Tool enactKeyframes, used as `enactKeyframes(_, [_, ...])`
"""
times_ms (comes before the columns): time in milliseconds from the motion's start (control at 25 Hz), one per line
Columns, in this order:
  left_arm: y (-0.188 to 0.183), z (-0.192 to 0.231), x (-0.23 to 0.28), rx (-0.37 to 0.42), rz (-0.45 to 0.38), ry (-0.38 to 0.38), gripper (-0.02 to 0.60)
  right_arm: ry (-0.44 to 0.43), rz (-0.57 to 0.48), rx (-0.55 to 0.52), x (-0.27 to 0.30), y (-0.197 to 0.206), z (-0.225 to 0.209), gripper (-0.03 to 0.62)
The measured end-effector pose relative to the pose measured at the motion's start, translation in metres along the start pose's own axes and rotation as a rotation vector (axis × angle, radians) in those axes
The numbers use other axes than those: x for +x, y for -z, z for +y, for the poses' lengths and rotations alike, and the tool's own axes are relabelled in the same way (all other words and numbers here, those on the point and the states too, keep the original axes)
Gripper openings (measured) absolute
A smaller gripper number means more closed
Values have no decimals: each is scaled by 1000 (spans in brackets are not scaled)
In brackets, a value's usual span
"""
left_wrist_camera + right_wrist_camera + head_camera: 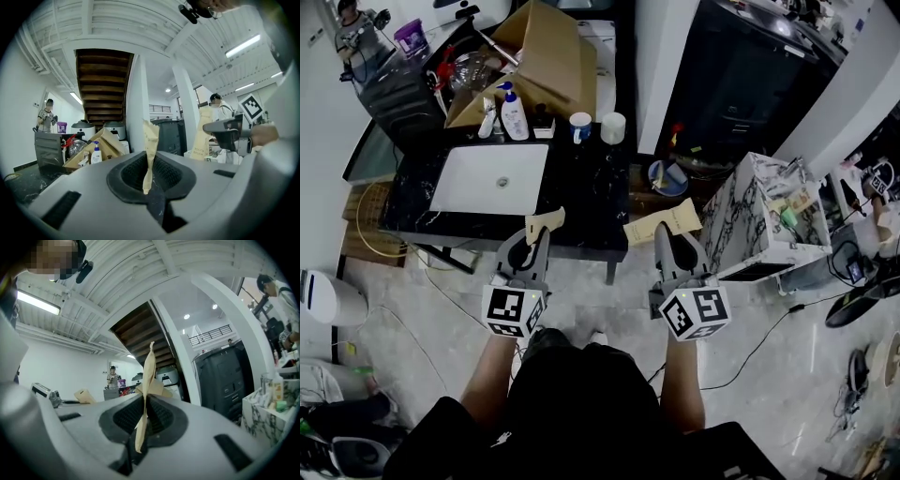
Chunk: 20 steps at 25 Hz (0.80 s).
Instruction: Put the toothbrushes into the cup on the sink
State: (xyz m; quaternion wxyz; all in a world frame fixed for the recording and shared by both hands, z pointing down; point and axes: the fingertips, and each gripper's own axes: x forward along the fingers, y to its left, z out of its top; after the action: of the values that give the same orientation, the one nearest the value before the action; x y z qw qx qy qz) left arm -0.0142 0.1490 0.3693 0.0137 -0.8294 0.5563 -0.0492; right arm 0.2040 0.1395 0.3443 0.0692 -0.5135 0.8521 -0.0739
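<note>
Two hand-held grippers are showing, one in each hand, and each is pinching one tan paper packet. The left hand-held gripper (148, 185) is pressing its jaws together on the lower end of the left toothbrush packet (151, 140), which is standing upright out of them. The right hand-held gripper (139, 430) is clamping the right toothbrush packet (148, 376) the same way, edge-on to its camera.

Two cups are standing just beside each other at the back of the black worktop (581, 202), behind the sink's right corner: a blue-and-white mug (579, 127) and a plain white cup (613, 127). What they are holding cannot be told. One white sink (469, 183) is sitting sunk in the worktop. One pump bottle (514, 117) and one open cardboard box (553, 56) are crowding the back edge.

In the head view the left packet is showing over the worktop's front edge. The right packet is showing past its right front corner, between the worktop and a marble-patterned cabinet (750, 216). A bare dark strip is running from the front edge, right of the sink, to the cups.
</note>
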Motion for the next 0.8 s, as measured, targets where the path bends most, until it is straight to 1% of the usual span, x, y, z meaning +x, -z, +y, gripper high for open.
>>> enactKeyframes(200, [1,-2,-5,1,6,-33,32,-29,0,17,-3,3,-1,25])
enactKeyframes(320, [1,-4,-4,3,8,-40,32,-30,-2,22,-2,3,-3,25])
enactKeyframes(560, [-3,-6,2,8,3,-38,32,-30,-10,28,-1,2,-7,25])
enactKeyframes(800, [-5,-6,15,18,0,-19,32,-16,-12,28,3,1,-12,25])
